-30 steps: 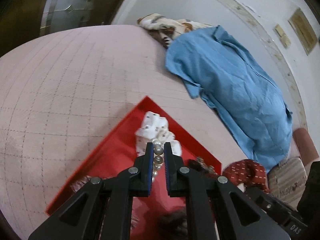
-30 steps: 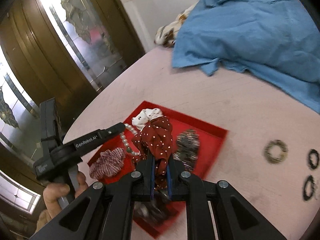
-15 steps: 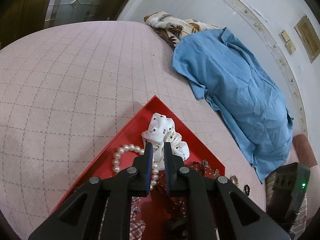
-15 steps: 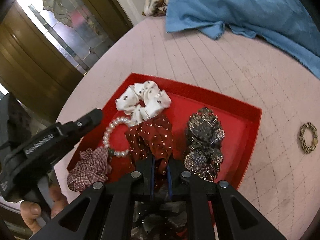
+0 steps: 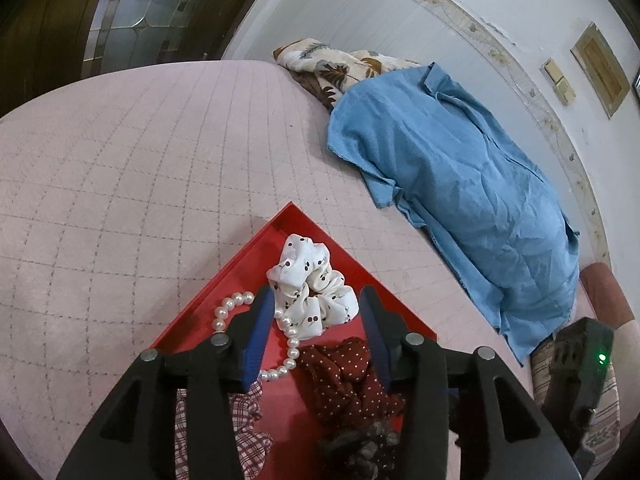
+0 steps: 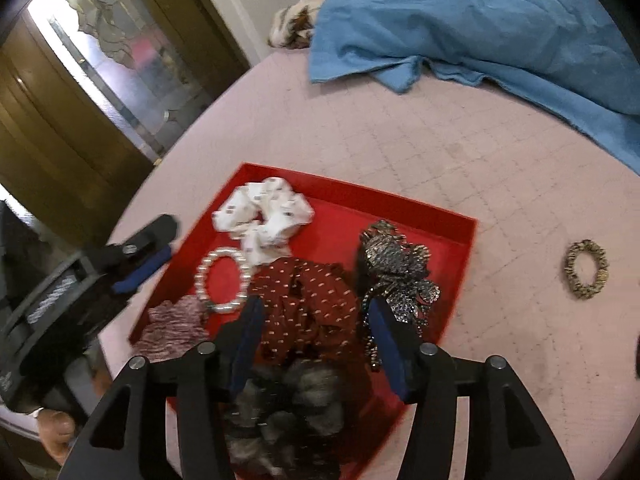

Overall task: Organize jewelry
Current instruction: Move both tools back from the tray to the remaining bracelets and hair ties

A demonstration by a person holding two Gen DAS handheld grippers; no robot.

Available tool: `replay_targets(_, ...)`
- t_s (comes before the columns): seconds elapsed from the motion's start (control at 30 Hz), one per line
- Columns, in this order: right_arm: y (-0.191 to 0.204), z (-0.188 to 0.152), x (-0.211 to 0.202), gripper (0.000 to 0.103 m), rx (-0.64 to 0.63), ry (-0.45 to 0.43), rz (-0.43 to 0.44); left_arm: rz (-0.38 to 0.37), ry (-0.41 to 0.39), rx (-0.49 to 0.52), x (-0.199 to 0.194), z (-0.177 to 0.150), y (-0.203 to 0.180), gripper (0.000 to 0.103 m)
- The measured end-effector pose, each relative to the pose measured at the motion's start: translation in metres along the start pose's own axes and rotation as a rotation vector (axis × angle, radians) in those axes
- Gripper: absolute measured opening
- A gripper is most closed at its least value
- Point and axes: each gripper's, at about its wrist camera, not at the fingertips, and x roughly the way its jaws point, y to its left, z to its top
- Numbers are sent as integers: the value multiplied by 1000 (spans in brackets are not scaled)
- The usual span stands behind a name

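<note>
Right wrist view motion-blurred: white scrunchie (image 6: 264,216) print unreadable. Grey furry scrunchie (image 6: 288,408) half hidden behind right hand-held gripper (image 6: 316,336). Dark item (image 6: 637,360) at bed's right edge cut off.

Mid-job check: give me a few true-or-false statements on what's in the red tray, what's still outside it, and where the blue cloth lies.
1. The white pearl bracelet lies inside the red tray. True.
2. The white dotted scrunchie lies on the pink quilted cover. False: it is in the tray.
3. A small gold-brown scrunchie lies outside the tray. True.
4. The blue cloth covers the tray. False: it lies apart, further back.
</note>
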Motion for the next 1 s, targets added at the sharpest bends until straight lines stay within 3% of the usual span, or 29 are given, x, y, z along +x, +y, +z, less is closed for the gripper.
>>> replay_targets(0.33,-3,-7,-30,59,1,-46,39,29,-9,25,-3,-1,-5,45)
replay_targets(0.5,-6,-30,-54,62,-9,-76,49,67,-25,73,-10,-4,-14,49)
replay_targets(0.7,-36,-70,-86,64,14,-105,-5,90,-24,141,-13,-14,-30,51)
replay_targets(0.9,-76,-102,-116,65,67,-130,-87,131,-62,292,-20,-37,-69,56)
replay_targets(1.0,-98,-118,-130,65,90,-140,-123,113,-77,346,-27,-52,-87,65)
